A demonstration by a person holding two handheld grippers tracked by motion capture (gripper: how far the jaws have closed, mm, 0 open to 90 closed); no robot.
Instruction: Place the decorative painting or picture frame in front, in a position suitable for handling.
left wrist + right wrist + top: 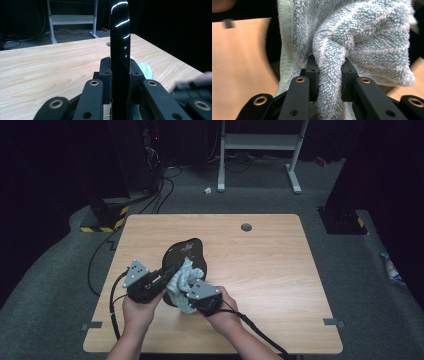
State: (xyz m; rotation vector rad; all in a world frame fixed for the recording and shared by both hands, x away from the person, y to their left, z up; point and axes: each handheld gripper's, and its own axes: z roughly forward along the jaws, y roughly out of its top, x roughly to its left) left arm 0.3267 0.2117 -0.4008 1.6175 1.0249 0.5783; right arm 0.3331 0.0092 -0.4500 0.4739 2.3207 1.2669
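Note:
A glossy black plate (187, 252) stands tilted over the table's middle, its near rim clamped by my left gripper (165, 274). In the left gripper view the plate (120, 50) rises edge-on between the shut jaws of the left gripper (120, 75). My right gripper (192, 287) is shut on a pale blue fluffy towel (181, 281) that lies bunched against the plate's face. In the right gripper view the towel (352, 37) bulges above the right gripper (329, 75), a fold pinched between the pads.
The wooden table (270, 270) has a round grey cable hole (246, 226) near its far edge. A white metal frame (260, 150) and cables stand on the carpet beyond. Black stands flank the table.

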